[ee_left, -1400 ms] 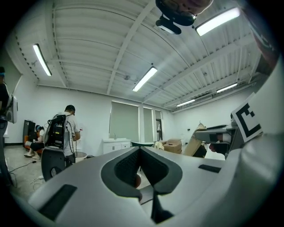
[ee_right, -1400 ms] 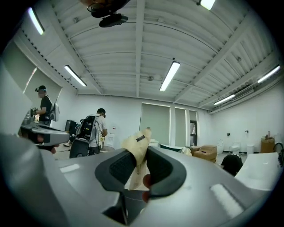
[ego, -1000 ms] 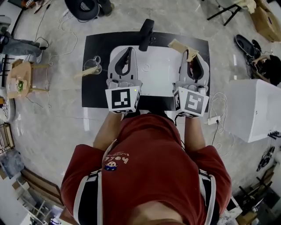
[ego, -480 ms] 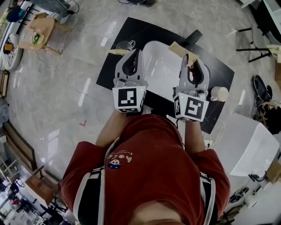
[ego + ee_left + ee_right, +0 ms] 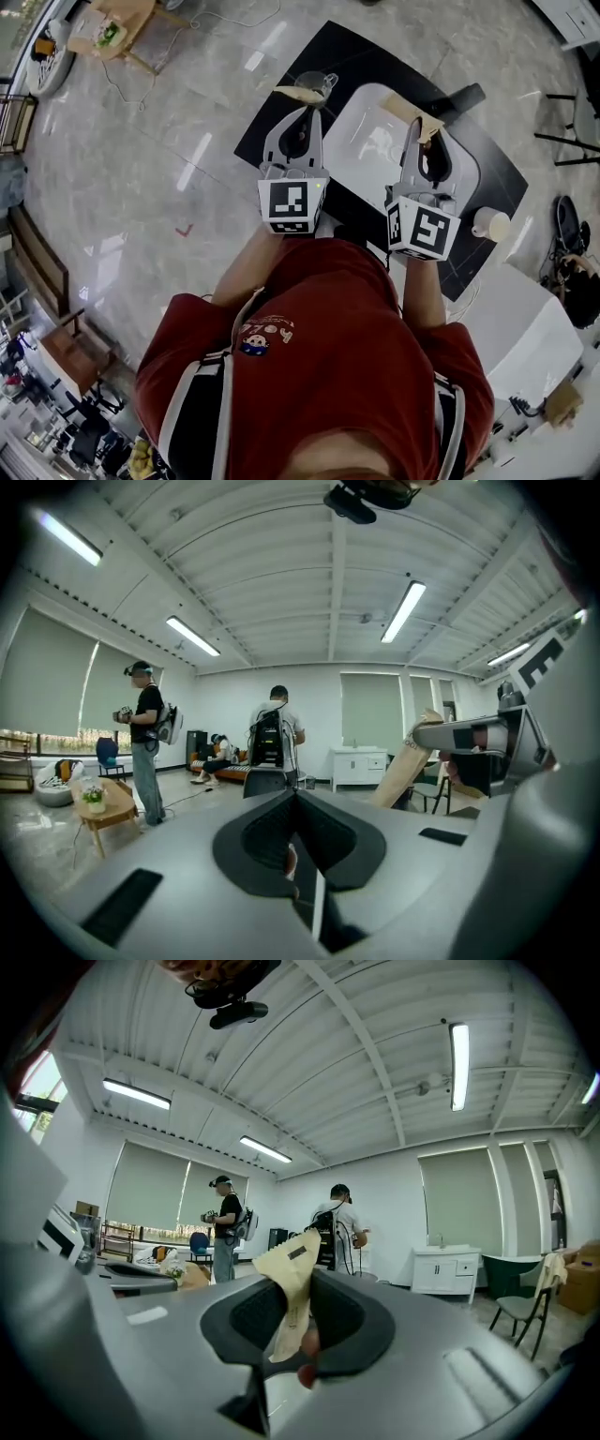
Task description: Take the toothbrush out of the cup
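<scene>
1. Tan, paper-sleeved toothbrush [image 5: 291,1283]: clamped between the jaws of the right gripper [image 5: 300,1299], clear of the cup. In the head view it projects from the jaw tips toward 12 o'clock, over the white basin [image 5: 370,150].
2. Left gripper [image 5: 294,797]: jaws pressed together, with nothing between them. In the head view its tips lie near the glass cup [image 5: 317,84], at the cup's 6 o'clock.
3. Glass cup: stands near the left edge of the black tabletop [image 5: 370,56], just off the basin's 10 o'clock rim. A second tan packet [image 5: 294,93] lies at the cup's rim and points toward 9 o'clock. Whether its end sits inside the cup cannot be told.
4. Tabletop, left edge: runs diagonally from 12 o'clock down to 8 o'clock. Beyond it lies open pale stone floor [image 5: 141,187].
5. Tabletop, right edge: a white cup [image 5: 491,223] stands close to it at 3 o'clock. A white box [image 5: 525,328] sits just past that edge on the floor side.
6. Both gripper views face an open room. Two standing persons [image 5: 145,738] and a wooden side table [image 5: 103,803] are well apart from the jaws.
</scene>
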